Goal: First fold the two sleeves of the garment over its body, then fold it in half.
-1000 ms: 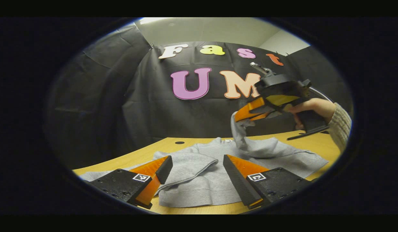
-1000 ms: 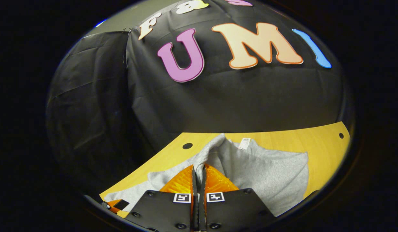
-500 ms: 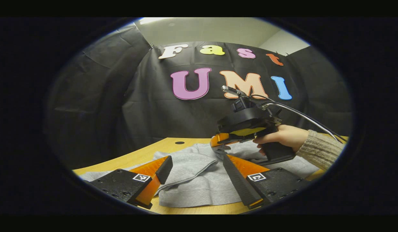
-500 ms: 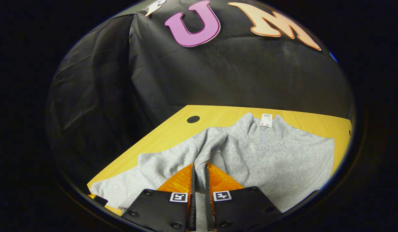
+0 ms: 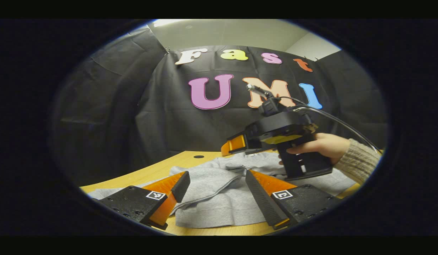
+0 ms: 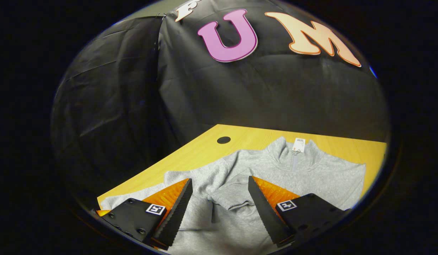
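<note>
**Both grippers free above a soft grey garment with its sleeves laid in**

The right gripper [image 6: 219, 202] has its jaws spread wide with nothing between them; a sleeve cuff [image 6: 233, 200] lies on the cloth in the gap, touched by neither finger. In the left gripper view the right gripper [image 5: 230, 145] hangs just above the garment, held by a hand [image 5: 323, 147] in a knitted sleeve, a cable trailing from its top. The left gripper [image 5: 215, 193] is likewise spread apart and holds nothing, low over the near edge of the cloth

The garment [image 6: 311, 177] is a grey sweatshirt lying flat on the wooden table [image 6: 254, 136], collar and a white tag [image 6: 298, 145] towards the wall. Both sleeves look folded in over the body: one [image 5: 208, 179] lies across the left part, the other ends at the cuff between the right fingers. So the sleeve step looks done, and the fold in half is left

Handling, as a judgement: the fabric looks a thick, limp knit, light to lift but with no stiffness, so it will sag and drag wherever it is unsupported. It is not fragile, and a fleecy surface should grip well. For the half fold, a sensible hold is the hem [image 5: 219, 221] at its two corners, one per gripper, pinching all layers so the sleeves do not slide out. Lifting evenly and low should keep the fold square; a single-point grip would probably bunch it
</note>
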The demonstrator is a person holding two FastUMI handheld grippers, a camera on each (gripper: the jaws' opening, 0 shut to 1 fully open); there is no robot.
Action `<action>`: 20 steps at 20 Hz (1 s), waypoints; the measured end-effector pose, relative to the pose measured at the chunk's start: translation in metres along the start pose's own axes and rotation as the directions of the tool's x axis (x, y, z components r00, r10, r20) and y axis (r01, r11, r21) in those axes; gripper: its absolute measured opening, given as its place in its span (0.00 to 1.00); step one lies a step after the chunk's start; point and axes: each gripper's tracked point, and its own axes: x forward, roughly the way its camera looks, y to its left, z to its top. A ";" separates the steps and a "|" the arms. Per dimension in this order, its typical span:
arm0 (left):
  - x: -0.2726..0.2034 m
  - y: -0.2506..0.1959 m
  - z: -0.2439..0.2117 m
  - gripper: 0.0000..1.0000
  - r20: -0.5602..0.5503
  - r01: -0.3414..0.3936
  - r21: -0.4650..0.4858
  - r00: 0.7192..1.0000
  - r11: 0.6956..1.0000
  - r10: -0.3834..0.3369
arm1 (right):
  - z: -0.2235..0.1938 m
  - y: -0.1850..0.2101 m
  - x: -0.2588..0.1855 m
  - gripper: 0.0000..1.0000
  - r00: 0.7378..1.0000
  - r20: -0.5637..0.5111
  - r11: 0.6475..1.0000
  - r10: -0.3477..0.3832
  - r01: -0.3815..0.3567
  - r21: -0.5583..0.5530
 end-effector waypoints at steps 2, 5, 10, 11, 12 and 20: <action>0.000 -0.001 -0.001 0.93 -0.001 0.006 -0.001 1.000 1.000 -0.006 | 0.013 -0.010 -0.028 0.98 0.998 0.060 0.999 -0.023 0.025 -0.025; 0.000 0.001 -0.001 0.93 -0.002 0.002 0.000 1.000 1.000 -0.002 | 0.024 -0.039 -0.086 0.98 0.981 0.174 0.994 -0.088 0.097 -0.045; 0.001 0.004 -0.003 0.93 -0.012 -0.009 0.010 1.000 1.000 0.009 | 0.013 -0.106 -0.185 0.97 0.902 0.354 0.962 -0.247 0.273 -0.025; 0.002 0.006 -0.004 0.93 -0.022 -0.014 0.015 1.000 1.000 0.014 | 0.006 -0.121 -0.203 0.97 0.883 0.375 0.950 -0.282 0.310 -0.015; 0.003 0.010 -0.004 0.93 -0.036 -0.016 0.015 0.999 1.000 0.017 | -0.003 -0.134 -0.220 0.97 0.864 0.392 0.938 -0.317 0.347 -0.007; -0.027 0.105 -0.017 0.92 -0.290 -0.075 0.004 0.954 0.997 0.073 | -0.065 -0.239 -0.309 0.97 0.746 0.394 0.844 -0.537 0.480 0.241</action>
